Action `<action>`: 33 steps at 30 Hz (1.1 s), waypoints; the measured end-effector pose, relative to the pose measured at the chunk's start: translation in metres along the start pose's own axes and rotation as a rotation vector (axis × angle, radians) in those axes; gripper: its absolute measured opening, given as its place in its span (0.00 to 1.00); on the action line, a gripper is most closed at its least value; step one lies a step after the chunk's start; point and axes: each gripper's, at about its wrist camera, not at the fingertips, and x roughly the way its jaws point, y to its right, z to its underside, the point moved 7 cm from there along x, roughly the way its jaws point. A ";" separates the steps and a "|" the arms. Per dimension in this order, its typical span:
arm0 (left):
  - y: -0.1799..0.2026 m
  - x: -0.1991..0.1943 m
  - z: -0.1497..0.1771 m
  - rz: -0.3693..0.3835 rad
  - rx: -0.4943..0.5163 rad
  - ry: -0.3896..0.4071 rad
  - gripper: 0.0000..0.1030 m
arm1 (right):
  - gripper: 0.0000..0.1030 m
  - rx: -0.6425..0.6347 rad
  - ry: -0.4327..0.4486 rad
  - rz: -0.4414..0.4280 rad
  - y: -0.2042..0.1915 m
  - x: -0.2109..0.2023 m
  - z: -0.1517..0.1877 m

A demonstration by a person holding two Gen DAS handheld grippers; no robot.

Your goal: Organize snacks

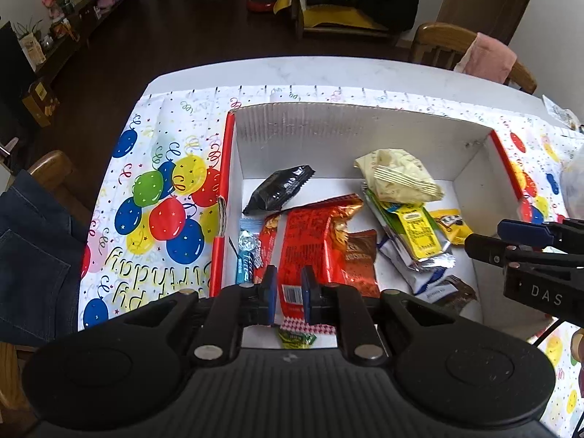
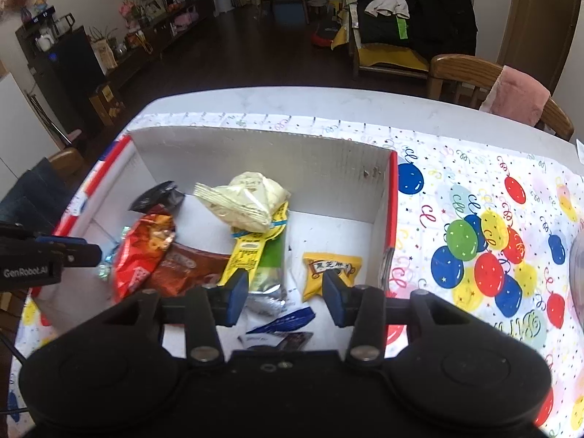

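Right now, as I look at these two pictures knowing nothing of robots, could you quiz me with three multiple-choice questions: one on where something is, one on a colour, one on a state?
1. Where does the black snack packet lie?
A. inside the white box
B. on the balloon tablecloth
C. on the wooden chair

2. What colour is the small packet between the right tongs?
A. green
B. yellow
C. pink

3. How do the left tongs stand?
A. spread wide over the tablecloth
B. out of view
C. nearly closed around the red snack bag

Answers: 1 A, it rests on the box floor near the left wall. 2 B, its wrapper is yellow with a dark label. 3 C, the blue pads flank the bag's near end closely.
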 end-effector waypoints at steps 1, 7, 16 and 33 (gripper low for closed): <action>0.001 -0.004 0.002 0.002 0.002 0.007 0.13 | 0.43 0.001 0.006 -0.004 -0.002 -0.004 0.001; 0.005 -0.027 0.010 0.027 0.006 0.056 0.23 | 0.46 0.013 0.044 -0.037 -0.010 -0.030 0.008; 0.008 -0.056 0.025 0.052 0.019 0.110 0.31 | 0.63 0.041 0.103 -0.057 -0.017 -0.061 0.018; 0.012 -0.106 0.049 0.078 0.030 0.251 0.71 | 0.98 0.046 0.214 -0.109 -0.032 -0.113 0.042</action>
